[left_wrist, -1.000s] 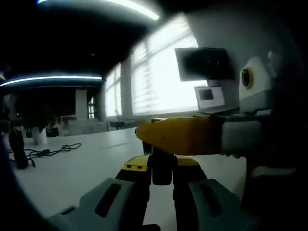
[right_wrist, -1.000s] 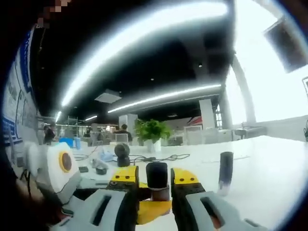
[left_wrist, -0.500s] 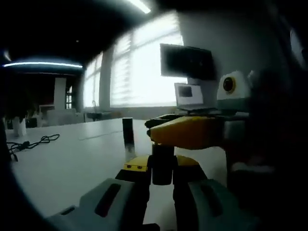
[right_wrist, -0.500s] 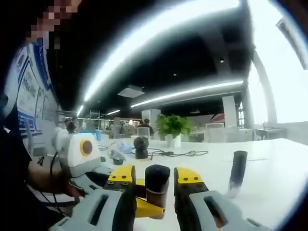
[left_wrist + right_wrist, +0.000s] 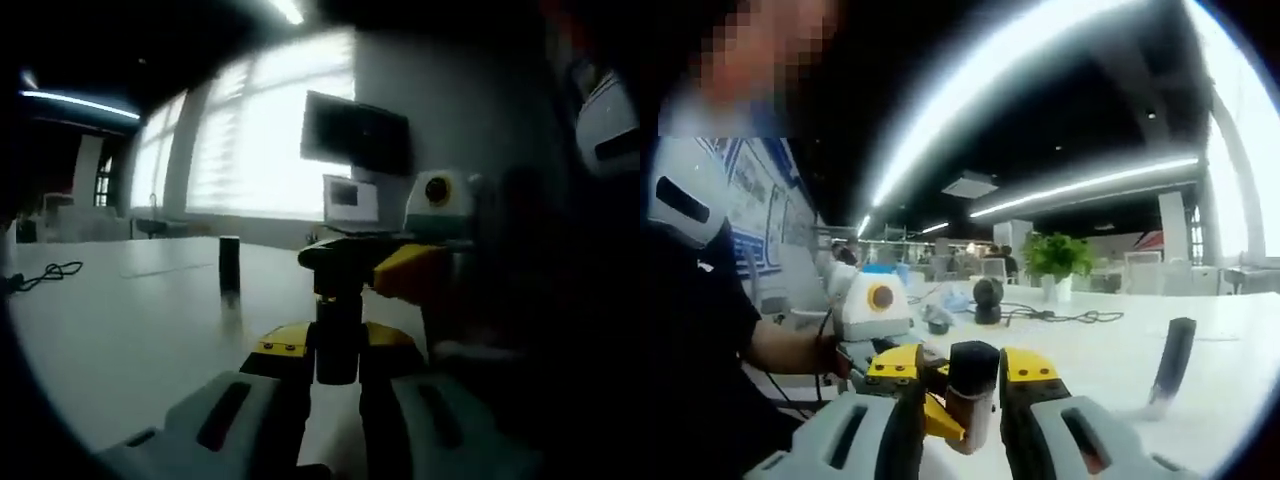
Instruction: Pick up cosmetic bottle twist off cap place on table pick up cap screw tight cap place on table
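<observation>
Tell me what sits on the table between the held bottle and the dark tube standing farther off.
Nothing: in the left gripper view, bare white table runs from the bottle in the left claw to the tube.

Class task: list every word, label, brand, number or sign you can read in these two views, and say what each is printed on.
None can be read.
Wall poster: blue print, too blurred to read.
Laptop screen: too small and dim.
Bottle, held by both grippers: no label visible.

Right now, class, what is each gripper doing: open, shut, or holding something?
Left gripper: shut on the cosmetic bottle, holding its body.
Right gripper: shut on the cap at the bottle's top.
</observation>
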A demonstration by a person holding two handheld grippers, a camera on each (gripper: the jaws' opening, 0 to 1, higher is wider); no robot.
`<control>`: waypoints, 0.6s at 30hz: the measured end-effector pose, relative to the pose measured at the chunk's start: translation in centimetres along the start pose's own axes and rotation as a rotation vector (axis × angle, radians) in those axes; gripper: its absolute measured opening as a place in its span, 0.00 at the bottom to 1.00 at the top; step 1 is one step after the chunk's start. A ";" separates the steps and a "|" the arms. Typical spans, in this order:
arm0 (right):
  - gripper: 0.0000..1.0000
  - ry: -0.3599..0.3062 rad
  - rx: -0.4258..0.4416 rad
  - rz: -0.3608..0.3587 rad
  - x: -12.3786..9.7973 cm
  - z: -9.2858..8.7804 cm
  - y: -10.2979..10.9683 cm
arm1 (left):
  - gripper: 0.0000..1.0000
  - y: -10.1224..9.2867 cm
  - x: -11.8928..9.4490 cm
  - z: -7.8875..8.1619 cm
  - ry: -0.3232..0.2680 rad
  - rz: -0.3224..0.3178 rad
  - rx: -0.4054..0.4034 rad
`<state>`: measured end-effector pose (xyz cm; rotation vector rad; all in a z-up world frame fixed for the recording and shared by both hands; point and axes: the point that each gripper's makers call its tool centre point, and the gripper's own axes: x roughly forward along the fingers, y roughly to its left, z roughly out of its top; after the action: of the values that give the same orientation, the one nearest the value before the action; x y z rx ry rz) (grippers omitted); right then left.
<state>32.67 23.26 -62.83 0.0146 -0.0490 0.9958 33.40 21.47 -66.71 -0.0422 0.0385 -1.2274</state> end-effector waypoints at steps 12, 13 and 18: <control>0.15 0.019 -0.004 0.149 -0.9 0.0 1.6 | 0.08 -2.7 -0.4 -0.2 0.000 -0.149 -0.003; 0.15 0.017 0.012 0.158 -0.9 0.0 1.8 | 0.08 -2.7 -0.4 -0.2 -0.002 -0.152 -0.007; 0.11 0.020 0.013 0.134 -0.8 -0.1 1.4 | 0.08 -2.5 -0.3 -0.4 0.000 -0.137 -0.008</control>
<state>31.05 23.32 -63.02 0.0133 -0.0250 1.1298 30.89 20.89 -66.94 -0.0520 0.0408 -1.3647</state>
